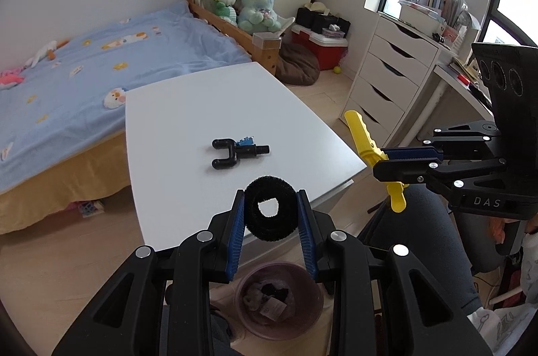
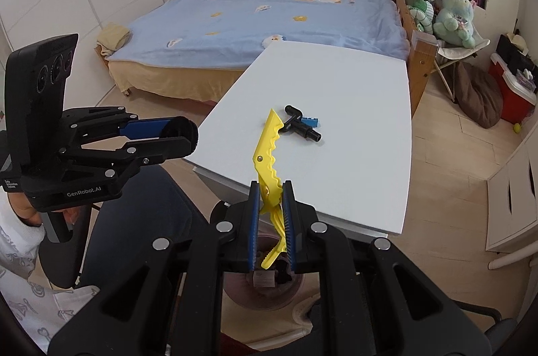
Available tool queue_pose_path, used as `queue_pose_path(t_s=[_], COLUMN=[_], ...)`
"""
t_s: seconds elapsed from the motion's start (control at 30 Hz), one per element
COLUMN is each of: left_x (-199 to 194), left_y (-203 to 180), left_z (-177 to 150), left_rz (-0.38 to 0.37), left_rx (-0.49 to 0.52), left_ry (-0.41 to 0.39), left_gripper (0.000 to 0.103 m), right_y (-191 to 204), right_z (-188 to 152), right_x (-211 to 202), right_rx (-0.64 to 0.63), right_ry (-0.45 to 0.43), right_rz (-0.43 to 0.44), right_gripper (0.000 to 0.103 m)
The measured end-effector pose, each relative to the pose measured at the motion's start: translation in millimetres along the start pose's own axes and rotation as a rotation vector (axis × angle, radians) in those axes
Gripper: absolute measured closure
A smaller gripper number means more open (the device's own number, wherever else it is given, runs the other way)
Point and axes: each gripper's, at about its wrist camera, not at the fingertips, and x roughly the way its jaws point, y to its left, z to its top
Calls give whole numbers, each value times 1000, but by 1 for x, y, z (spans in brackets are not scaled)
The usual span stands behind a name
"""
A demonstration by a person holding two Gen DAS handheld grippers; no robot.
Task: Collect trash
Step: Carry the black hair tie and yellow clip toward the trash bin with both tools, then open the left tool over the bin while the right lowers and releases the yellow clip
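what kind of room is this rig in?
Most likely a child's bedroom: a bed with a blue cartoon-print blanket, plush toys piled at its foot, and a white chest of drawers under the window. The work goes on at a small white table.

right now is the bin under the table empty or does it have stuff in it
Not empty: the pink bin on the floor already holds crumpled scraps.

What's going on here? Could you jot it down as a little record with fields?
left gripper: shut on a black foam ring
right gripper: shut on a yellow clip
bin: on the floor below both grippers, some trash inside
table: white, holds a black forked piece and a small blue block
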Motion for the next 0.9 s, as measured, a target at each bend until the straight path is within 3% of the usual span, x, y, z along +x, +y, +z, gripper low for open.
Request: queue_pose_path(t_s=[0.37,0.4,0.47,0.53,0.73,0.9], left_x=[7,7,7,6,1,-5], left_y=[-17,-19,-20,-19,-11,-10], left_z=[-30,-31,-31,-32,-30,-29], left_rz=[-29,-31,-28,-26,13,38], left_rx=[24,30,35,21,-10,-13], left_ry=[58,60,64,48,26,9], left_gripper=[72,68,47,17,8,8], right_y=[2,2,2,2,0,2], right_z=[-24,-25,-27,-28,-27,-29], right_x=[-7,-8,-8,-8,-7,-6], right_rx=[37,39,42,44,46,45], right_ry=[15,14,15,16,18,19], right_rz=[14,15,17,20,24,28], right_gripper=[90,90,90,90,90,90])
